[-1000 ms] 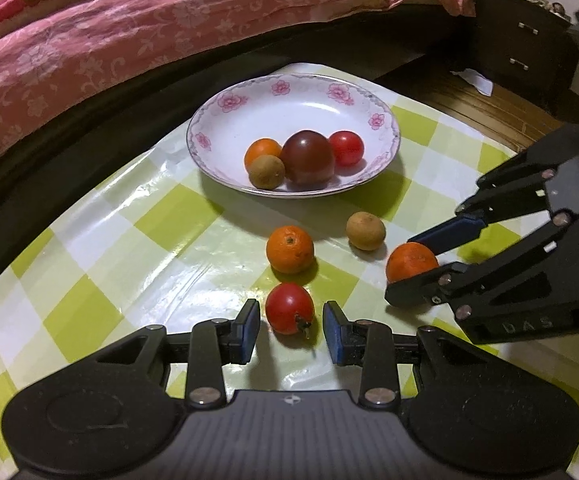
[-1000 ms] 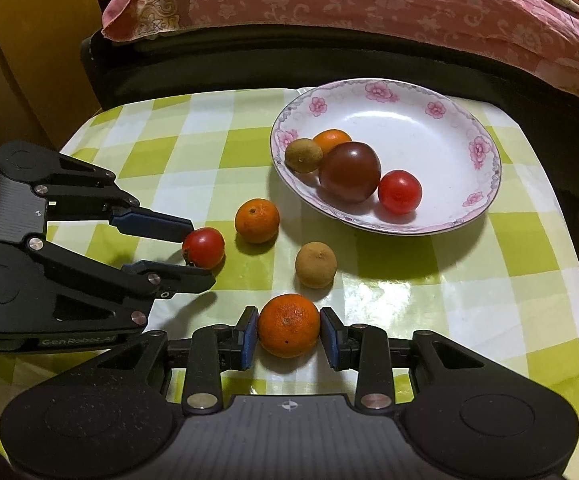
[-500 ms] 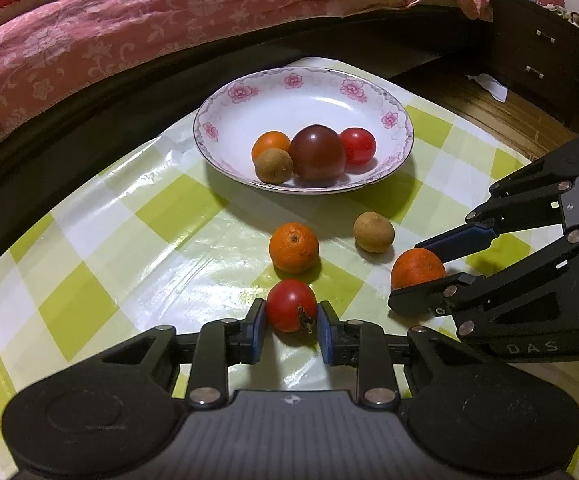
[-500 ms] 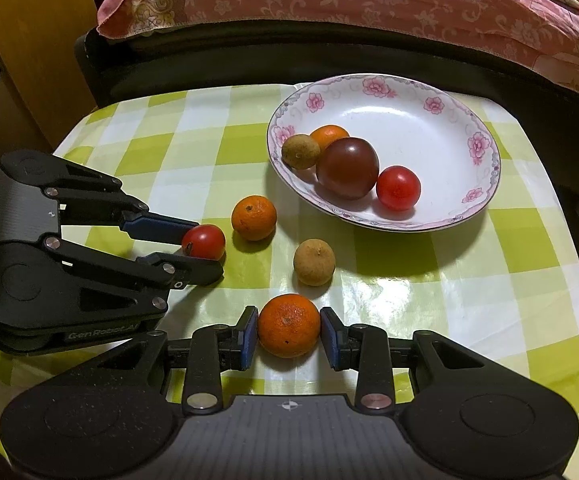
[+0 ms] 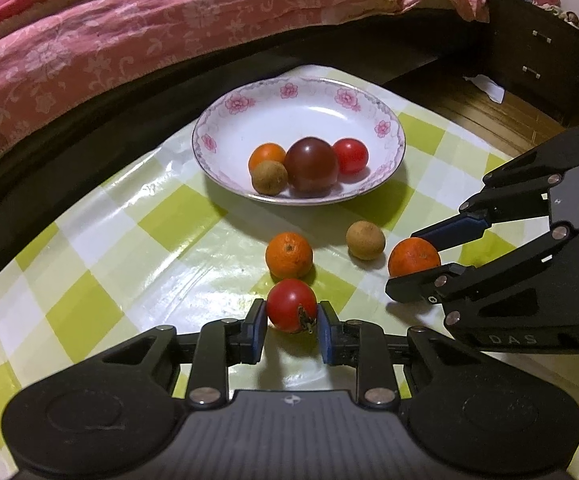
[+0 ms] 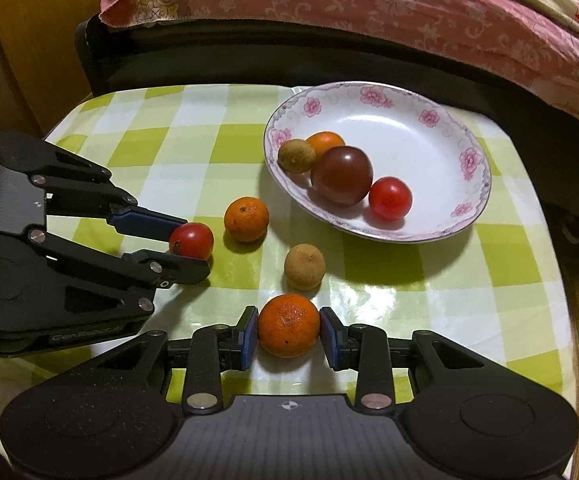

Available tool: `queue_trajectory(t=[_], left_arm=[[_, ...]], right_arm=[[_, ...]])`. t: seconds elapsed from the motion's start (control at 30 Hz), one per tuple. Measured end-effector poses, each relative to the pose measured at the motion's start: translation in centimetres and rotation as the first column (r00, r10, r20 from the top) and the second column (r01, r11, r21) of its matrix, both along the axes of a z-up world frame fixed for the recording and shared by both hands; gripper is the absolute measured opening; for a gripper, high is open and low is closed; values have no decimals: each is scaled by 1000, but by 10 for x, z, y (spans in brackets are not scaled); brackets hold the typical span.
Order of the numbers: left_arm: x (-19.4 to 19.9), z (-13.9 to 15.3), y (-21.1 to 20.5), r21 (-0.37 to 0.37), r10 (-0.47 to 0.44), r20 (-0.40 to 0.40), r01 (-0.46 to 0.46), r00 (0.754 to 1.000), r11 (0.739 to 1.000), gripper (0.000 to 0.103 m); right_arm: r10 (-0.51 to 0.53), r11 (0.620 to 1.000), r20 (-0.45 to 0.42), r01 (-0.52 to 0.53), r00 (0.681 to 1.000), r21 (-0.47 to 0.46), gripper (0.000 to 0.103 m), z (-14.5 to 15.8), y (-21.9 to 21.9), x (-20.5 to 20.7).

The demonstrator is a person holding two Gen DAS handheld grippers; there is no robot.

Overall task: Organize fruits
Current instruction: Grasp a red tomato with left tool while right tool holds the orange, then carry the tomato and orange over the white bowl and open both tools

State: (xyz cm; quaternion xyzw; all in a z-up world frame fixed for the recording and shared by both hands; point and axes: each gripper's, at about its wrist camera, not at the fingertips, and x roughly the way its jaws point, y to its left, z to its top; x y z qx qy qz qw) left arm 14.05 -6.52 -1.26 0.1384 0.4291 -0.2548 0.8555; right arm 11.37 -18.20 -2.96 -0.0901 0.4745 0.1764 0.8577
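My left gripper is shut on a small red tomato that rests on the checked tablecloth; the same grip shows from the side in the right wrist view, tomato. My right gripper is shut on an orange, also seen as the orange at the right of the left wrist view. Loose on the cloth between them lie another orange and a brown round fruit. The flowered white plate holds a dark tomato, a red tomato, an orange and a brown fruit.
The table wears a glossy green-and-white checked cloth. A bed with a pink flowered cover runs close behind it. A dark drawer unit stands at the far right, a wooden cabinet at the far left.
My left gripper's jaws have come together onto the red tomato, which had sat loose between them a second ago. The right gripper kept its hold on the orange.
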Motion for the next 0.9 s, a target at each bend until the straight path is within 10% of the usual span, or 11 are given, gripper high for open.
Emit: queue_trajectory(t=[0.9], left_arm=[[26, 29, -19, -41, 37, 88, -34, 995, 999, 34]], right_arm=[[-73, 997, 79, 71, 994, 30, 29, 24, -15, 20]])
